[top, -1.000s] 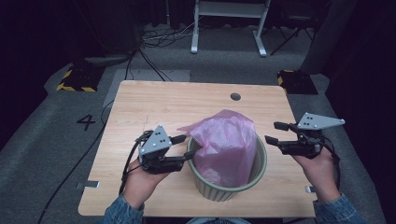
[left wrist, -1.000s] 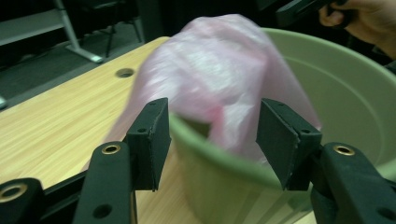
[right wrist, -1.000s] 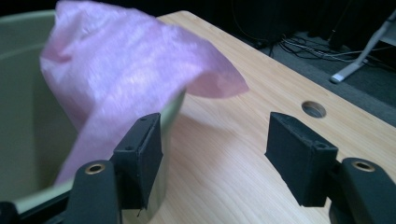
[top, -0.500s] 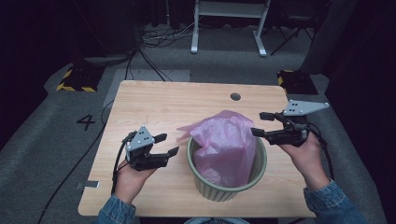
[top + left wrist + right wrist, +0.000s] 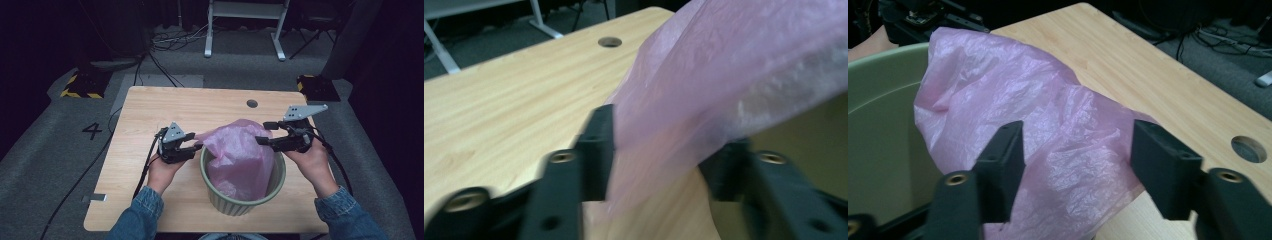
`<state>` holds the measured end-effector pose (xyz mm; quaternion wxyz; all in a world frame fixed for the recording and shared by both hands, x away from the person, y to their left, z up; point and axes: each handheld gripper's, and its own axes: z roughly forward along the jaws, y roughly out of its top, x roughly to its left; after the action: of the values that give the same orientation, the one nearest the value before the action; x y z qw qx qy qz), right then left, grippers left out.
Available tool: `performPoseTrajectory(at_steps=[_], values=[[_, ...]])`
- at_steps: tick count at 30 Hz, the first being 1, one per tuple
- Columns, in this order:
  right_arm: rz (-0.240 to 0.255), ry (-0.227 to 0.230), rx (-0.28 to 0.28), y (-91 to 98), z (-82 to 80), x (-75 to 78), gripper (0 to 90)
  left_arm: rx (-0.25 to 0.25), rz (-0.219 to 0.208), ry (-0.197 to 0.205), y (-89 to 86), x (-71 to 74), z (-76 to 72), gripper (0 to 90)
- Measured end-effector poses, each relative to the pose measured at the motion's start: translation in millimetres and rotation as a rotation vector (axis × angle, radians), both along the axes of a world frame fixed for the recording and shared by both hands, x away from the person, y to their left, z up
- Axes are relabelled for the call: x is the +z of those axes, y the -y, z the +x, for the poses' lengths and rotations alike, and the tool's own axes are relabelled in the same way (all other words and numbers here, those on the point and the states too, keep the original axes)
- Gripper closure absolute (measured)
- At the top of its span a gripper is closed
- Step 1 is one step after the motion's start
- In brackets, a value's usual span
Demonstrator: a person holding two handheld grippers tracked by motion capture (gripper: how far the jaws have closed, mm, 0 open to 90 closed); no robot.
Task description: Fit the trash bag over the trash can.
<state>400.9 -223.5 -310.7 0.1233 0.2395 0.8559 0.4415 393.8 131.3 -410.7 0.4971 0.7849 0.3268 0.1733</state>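
High view: a round, pale green bin (image 5: 243, 192) with ribbed outer walls stands near the front edge of a light wooden table (image 5: 150, 115) with a fine grain and a small round hole toward its far side. A thin, crinkled pink plastic bag (image 5: 240, 155) sits inside the bin, bunched up and rising above the rim, semi-transparent and slightly glossy.

At the bin's left rim the left gripper (image 5: 192, 147) has just been closing its black jaws, and a fold of the bag now runs between them. In the left gripper view the film lies against the left jaw, while the right jaw's edge is blurred behind it, so I cannot tell whether the pinch is complete.

Over the far right rim, the right gripper (image 5: 264, 134) has also been closing. Its blocky, square-ended jaws stand spread with wrinkled bag between them, neither pad pressing the plastic.
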Motion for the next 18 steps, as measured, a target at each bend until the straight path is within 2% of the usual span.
performPoseTrajectory(at_steps=[2, 3, 4, 6, 8, 9, 10, 11, 15, 16, 18], values=[[-0.011, -0.005, -0.006, -0.1, 0.8, 0.0, 52.3, -0.005, 0.001, 0.009, 4.4, 1.2, 2.4, 77.0], [-0.015, -0.005, -0.011, 0.2, 1.1, 0.1, 56.0, -0.003, -0.02, 0.019, 6.7, 3.6, 3.0, 82.9], [-0.015, -0.005, -0.011, 0.2, 1.1, 0.1, 56.0, -0.003, -0.02, 0.019, 6.7, 3.6, 3.0, 87.0], [-0.014, 0.0, -0.026, 2.5, 0.0, 2.0, 66.8, -0.004, -0.046, 0.027, 6.2, 8.2, 2.7, 89.3], [-0.009, 0.018, -0.028, 3.6, -3.4, 4.9, 70.9, 0.003, -0.072, 0.056, 3.9, 18.4, -0.1, 89.5], [-0.01, 0.033, -0.029, 3.9, -6.0, 6.7, 72.6, 0.003, -0.072, 0.056, 3.9, 18.4, -0.1, 89.6], [-0.012, 0.043, -0.026, 4.1, -9.0, 8.8, 74.4, 0.005, -0.097, 0.072, 2.0, 26.9, -2.8, 89.6], [-0.01, 0.052, -0.024, 4.0, -12.3, 10.6, 75.4, 0.005, -0.097, 0.072, 2.0, 26.9, -2.8, 89.6], [-0.009, 0.063, 0.012, 3.4, -23.3, 15.1, 76.2, -0.009, -0.124, 0.126, 0.3, 45.8, -12.6, 89.6], [-0.023, 0.065, 0.035, 2.5, -31.5, 15.6, 76.2, -0.021, -0.132, 0.152, 0.7, 54.0, -18.8, 89.5], [-0.03, 0.066, 0.044, 1.9, -35.6, 15.0, 76.2, -0.028, -0.137, 0.164, 1.1, 57.7, -22.1, 89.5]])
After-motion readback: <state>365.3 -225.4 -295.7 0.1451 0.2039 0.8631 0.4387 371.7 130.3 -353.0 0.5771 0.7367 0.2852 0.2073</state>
